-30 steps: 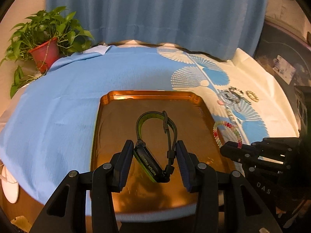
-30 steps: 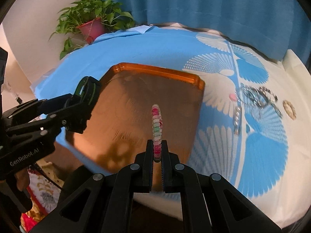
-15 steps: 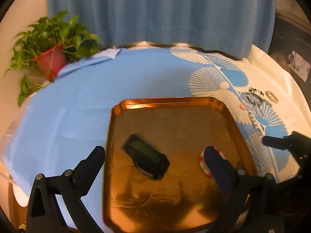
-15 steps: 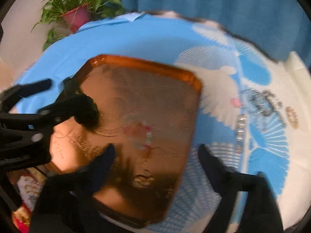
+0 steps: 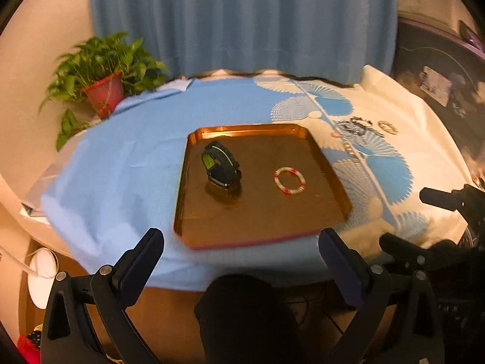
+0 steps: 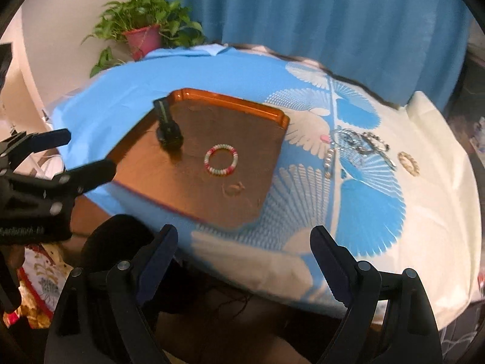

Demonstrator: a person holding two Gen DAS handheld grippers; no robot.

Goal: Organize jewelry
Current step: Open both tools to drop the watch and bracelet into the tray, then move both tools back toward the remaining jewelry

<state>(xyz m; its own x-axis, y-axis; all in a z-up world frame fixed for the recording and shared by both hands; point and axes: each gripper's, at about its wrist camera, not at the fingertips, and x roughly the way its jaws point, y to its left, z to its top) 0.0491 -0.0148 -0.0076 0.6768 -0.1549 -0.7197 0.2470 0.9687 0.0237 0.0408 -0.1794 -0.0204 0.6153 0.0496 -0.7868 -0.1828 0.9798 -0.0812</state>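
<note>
I have both grippers drawn back over the near edge of the desk, and nothing sits between the fingers of either one. The left gripper (image 5: 241,248) has its fingers spread wide, having just been opening, and the right gripper (image 6: 244,245) likewise shows its fingers well apart after just opening.

On the rectangular copper-coloured metal tray (image 5: 194,151) I see the black watch with the green-lined strap (image 5: 221,166), resting on its side toward the tray's far left part. The round bracelet of pink, white and green beads (image 5: 290,180) lies flat near the tray's middle, to the right of the watch and clear of it. From the right wrist view the same bracelet (image 6: 221,160) lies just beyond the tray's centre.

The tray rests on a blue cloth with white fan patterns (image 6: 372,200). To the right of the tray, on that cloth, a tangle of silver chains and beaded pieces (image 6: 356,142) remains, with a small gold-coloured ring-shaped piece (image 6: 408,163) just beyond it. A green potted plant in a red pot (image 5: 103,91) stands at the far left corner.
</note>
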